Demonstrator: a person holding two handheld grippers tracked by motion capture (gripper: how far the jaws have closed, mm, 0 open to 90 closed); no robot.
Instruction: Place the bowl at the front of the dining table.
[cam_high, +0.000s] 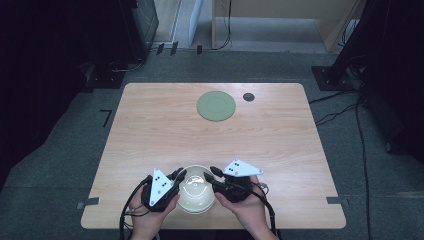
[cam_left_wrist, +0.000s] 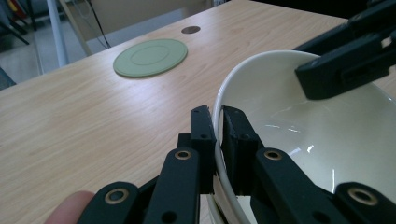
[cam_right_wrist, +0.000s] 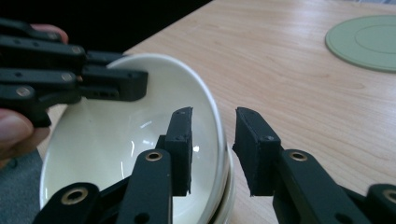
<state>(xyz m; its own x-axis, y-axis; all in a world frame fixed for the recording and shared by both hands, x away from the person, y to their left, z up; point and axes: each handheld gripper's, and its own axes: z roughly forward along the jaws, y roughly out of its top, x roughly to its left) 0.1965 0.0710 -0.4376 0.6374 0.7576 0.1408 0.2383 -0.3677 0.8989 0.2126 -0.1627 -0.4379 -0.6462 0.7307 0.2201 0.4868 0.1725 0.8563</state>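
Observation:
A cream bowl (cam_high: 196, 196) stands near the table's front edge, between the two hands. My left gripper (cam_high: 179, 175) is shut on its left rim; in the left gripper view the rim of the bowl (cam_left_wrist: 327, 135) is pinched between the jaws of that gripper (cam_left_wrist: 218, 114). My right gripper (cam_high: 212, 174) straddles the right rim, open. In the right gripper view one jaw of it (cam_right_wrist: 215, 116) is inside the bowl (cam_right_wrist: 116, 154) and the other outside, with a gap to the rim. A second rim edge seems to show under the bowl.
A round pale green mat (cam_high: 215, 106) lies at the far middle of the wooden table (cam_high: 150, 135), with a small dark disc (cam_high: 248, 96) just right of it. Dark equipment and cables surround the table on the floor.

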